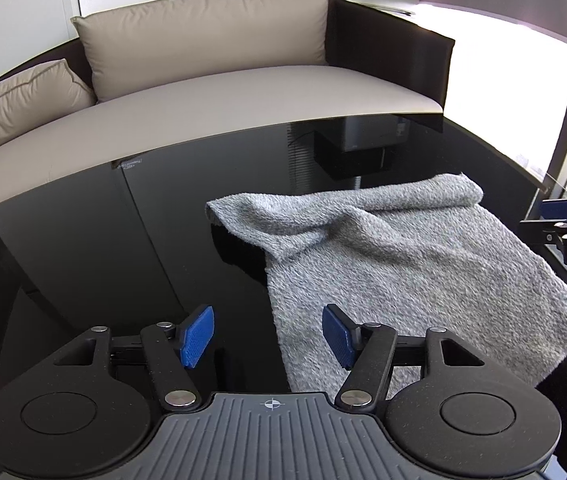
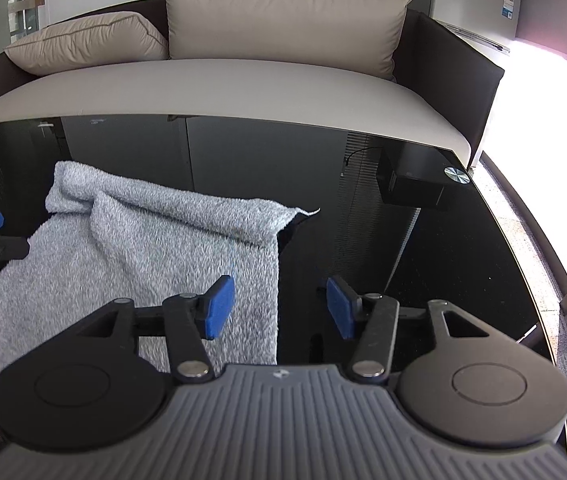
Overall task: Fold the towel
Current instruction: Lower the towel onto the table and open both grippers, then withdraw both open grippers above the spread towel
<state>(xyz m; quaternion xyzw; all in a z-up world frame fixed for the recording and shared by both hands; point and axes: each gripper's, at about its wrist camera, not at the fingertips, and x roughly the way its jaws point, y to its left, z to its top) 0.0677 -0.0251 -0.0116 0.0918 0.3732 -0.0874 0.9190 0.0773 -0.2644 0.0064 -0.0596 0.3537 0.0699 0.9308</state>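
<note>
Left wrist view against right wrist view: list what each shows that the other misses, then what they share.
Only the left wrist view shows the left tool with jaws open over the towel's left edge, and a bright window strip at far right.

Only the right wrist view shows the right tool with jaws open at the towel's right edge, and a round metal disc on the table corner.

Both show the grey towel rumpled at its far end, the black glass table, the beige sofa and a white fridge.
</note>
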